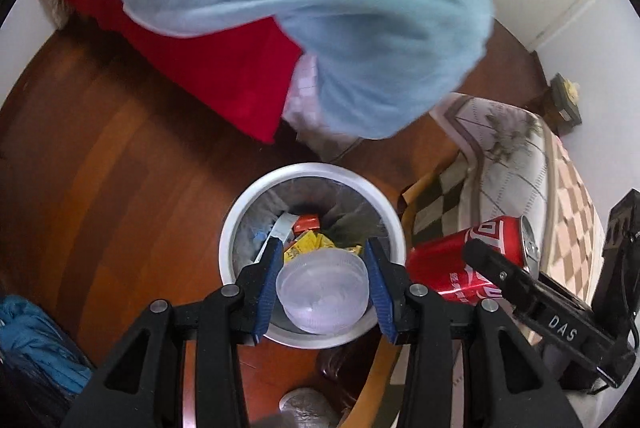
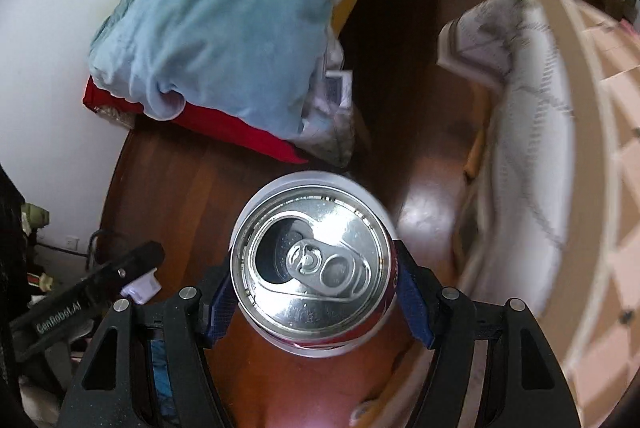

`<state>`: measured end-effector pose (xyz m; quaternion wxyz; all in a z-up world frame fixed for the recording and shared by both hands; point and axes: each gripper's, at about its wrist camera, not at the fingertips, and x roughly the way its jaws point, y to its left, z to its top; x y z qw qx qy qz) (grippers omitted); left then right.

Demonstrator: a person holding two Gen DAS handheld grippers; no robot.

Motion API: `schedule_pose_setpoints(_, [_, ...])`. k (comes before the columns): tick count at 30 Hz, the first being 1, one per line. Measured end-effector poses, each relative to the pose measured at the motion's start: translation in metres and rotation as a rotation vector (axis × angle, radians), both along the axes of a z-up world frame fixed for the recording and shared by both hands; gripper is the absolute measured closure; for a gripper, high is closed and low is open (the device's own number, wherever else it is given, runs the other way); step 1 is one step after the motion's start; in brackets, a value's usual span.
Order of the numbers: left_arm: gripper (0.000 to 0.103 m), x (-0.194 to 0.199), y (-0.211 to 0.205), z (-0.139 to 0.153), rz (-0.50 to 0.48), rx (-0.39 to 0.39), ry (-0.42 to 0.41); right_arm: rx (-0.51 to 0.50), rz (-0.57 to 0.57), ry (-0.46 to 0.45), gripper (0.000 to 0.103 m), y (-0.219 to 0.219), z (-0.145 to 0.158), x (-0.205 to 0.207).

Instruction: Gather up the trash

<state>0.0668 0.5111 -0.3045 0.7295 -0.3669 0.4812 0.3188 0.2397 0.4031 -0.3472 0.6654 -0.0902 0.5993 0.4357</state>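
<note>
My left gripper (image 1: 323,286) is shut on a clear plastic cup (image 1: 322,292), held right above a white trash bin (image 1: 236,216). The bin has a grey liner and holds yellow and orange wrappers (image 1: 308,240). My right gripper (image 2: 312,282) is shut on a red soda can (image 2: 310,264), whose opened silver top faces the camera. The same red soda can (image 1: 468,260) shows in the left wrist view just right of the bin, lying sideways in the right gripper's black fingers (image 1: 492,266). The bin's white rim (image 2: 304,180) peeks out behind the can.
A bed with a light blue blanket (image 1: 304,0) over a red sheet (image 1: 224,68) stands beyond the bin. A second bed with a patterned quilt (image 1: 508,164) lies to the right. Brown wooden floor (image 1: 120,156) surrounds the bin. A blue cloth (image 1: 36,340) sits at lower left.
</note>
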Motion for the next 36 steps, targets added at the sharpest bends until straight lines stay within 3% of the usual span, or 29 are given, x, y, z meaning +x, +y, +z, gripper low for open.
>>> schedule_pose_setpoints(1, [0.053,-0.001,0.004,-0.005,0.004,-0.014,0.003,-0.013,0.004,0.019,0.018,0.006,-0.008,0.002])
schedule_pose_setpoints(2, [0.034,-0.003,0.006,-0.005,0.014,-0.018,-0.001,-0.013,0.001,0.036,0.002,0.008,-0.013,0.004])
schedule_pose_setpoints(3, [0.013,-0.008,0.008,-0.006,0.027,-0.018,-0.009,-0.006,0.003,0.046,0.0,0.01,-0.017,0.006])
schedule_pose_setpoints(4, [0.007,-0.012,0.009,-0.006,0.04,-0.013,-0.014,-0.004,0.005,0.041,0.0,0.01,-0.017,0.007])
schedule_pose_setpoints(10, [0.005,-0.034,-0.003,-0.001,0.069,0.086,0.056,-0.07,0.042,-0.066,0.0,-0.004,-0.01,-0.008])
schedule_pose_setpoints(18, [0.003,-0.079,-0.058,0.015,0.082,0.211,0.136,-0.161,0.104,-0.233,0.0,-0.046,0.018,-0.052])
schedule_pose_setpoints(28, [0.003,-0.12,-0.119,0.049,0.068,0.25,0.145,-0.146,0.134,-0.292,0.0,-0.106,0.064,-0.099])
schedule_pose_setpoints(36, [0.003,-0.147,-0.17,0.103,0.044,0.316,0.099,-0.056,0.139,-0.306,0.0,-0.162,0.122,-0.139])
